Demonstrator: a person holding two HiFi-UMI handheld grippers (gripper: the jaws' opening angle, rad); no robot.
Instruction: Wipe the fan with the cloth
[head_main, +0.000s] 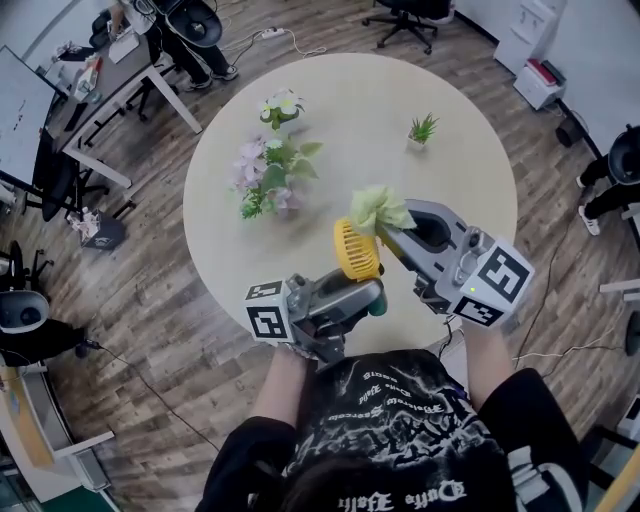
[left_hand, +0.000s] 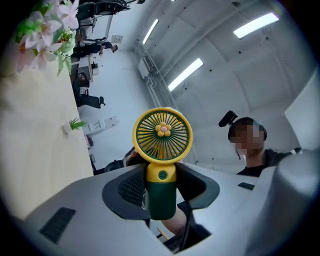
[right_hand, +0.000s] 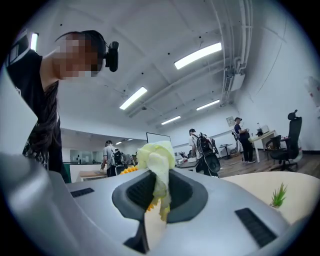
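A small hand fan (head_main: 357, 250) with a yellow round head and a dark green handle is held up over the near side of the table. My left gripper (head_main: 362, 297) is shut on the handle. In the left gripper view the fan (left_hand: 161, 135) stands upright between the jaws, its grille with a flower centre facing the camera. My right gripper (head_main: 397, 232) is shut on a pale green cloth (head_main: 380, 208), which bunches against the top right edge of the fan's head. In the right gripper view the cloth (right_hand: 156, 157) hangs between the jaws, with a bit of the yellow fan (right_hand: 129, 170) behind it.
The round beige table (head_main: 460, 180) carries a pink and green flower arrangement (head_main: 268, 175), a small white bouquet (head_main: 281, 106) and a little potted plant (head_main: 422, 130). Desks and office chairs ring the table on the wooden floor. People stand far off in the right gripper view.
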